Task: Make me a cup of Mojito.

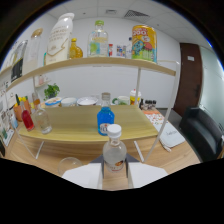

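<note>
Two broad white fingers (pixel 82 176) beneath a black housing

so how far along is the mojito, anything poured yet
Done: nothing visibly poured; the clear glass beside the fingers looks empty. In hand: the gripper has the white-capped clear bottle between its fingers; whether they press it can't be told, and its cap is on. Left: opening, pouring, and other ingredients, perhaps the blue bottle and red bottle on the wooden counter.

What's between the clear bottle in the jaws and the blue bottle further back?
Only bare wooden counter. In the gripper view, the white-capped clear bottle stands between the gripper jaws, the blue bottle beyond it; the empty glass sits off to one side.
</note>
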A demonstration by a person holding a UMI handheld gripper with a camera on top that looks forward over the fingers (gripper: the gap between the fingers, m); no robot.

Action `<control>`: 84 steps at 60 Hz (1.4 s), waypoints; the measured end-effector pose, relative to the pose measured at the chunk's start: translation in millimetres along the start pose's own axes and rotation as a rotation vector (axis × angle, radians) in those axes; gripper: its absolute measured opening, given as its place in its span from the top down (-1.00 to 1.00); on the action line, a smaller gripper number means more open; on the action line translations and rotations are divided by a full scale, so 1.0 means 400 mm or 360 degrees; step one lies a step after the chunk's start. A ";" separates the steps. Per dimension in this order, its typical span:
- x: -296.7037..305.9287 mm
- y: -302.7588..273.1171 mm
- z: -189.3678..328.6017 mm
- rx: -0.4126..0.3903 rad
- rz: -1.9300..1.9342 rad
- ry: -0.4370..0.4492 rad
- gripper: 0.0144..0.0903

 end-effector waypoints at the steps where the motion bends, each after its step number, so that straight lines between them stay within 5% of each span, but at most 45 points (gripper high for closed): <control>1: 0.006 0.011 -0.001 -0.0008 -0.0023 0.0011 0.52; 14: 0.058 0.017 -0.008 0.0044 -0.0836 0.0239 0.52; 33: 0.006 -0.090 -0.009 0.0319 -0.2155 0.0465 0.52; 46: -0.012 -0.095 0.010 0.0306 -0.2807 0.0595 0.52; 69: -0.057 -0.075 0.014 0.0354 -0.2890 0.0454 0.51; 84: -0.042 -0.134 -0.055 0.0421 -0.1618 0.0091 0.51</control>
